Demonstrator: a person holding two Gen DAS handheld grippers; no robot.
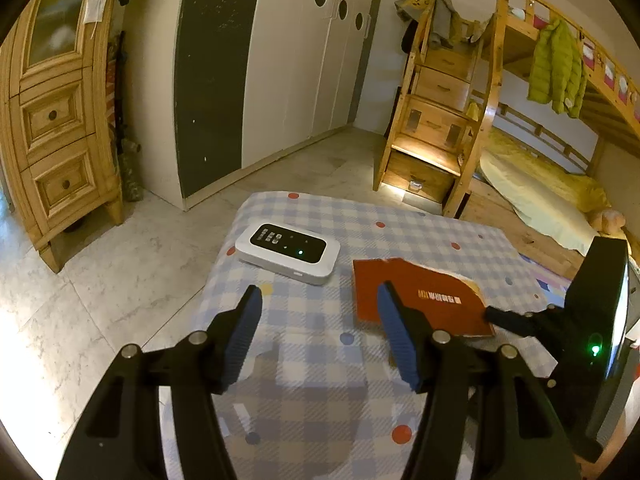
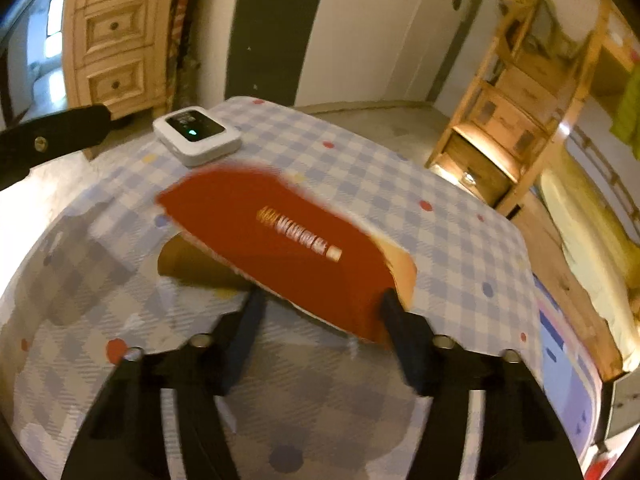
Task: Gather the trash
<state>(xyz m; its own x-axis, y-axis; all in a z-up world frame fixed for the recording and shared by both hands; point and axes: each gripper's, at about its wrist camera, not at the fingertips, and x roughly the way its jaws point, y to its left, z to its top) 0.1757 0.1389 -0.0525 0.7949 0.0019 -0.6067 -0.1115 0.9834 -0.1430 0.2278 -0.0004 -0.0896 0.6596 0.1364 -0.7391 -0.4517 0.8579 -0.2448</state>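
The torn red cardboard piece lies centre-frame on the blue-checked tablecloth, the right gripper spread wide at its near edge, the left gripper open, empty, beside it.

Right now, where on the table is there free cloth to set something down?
Free: the near checked cloth under the open left tool, and the far strip behind the red card toward the bunk stairs. Crowded: the middle, with the white device, the card and the right tool.
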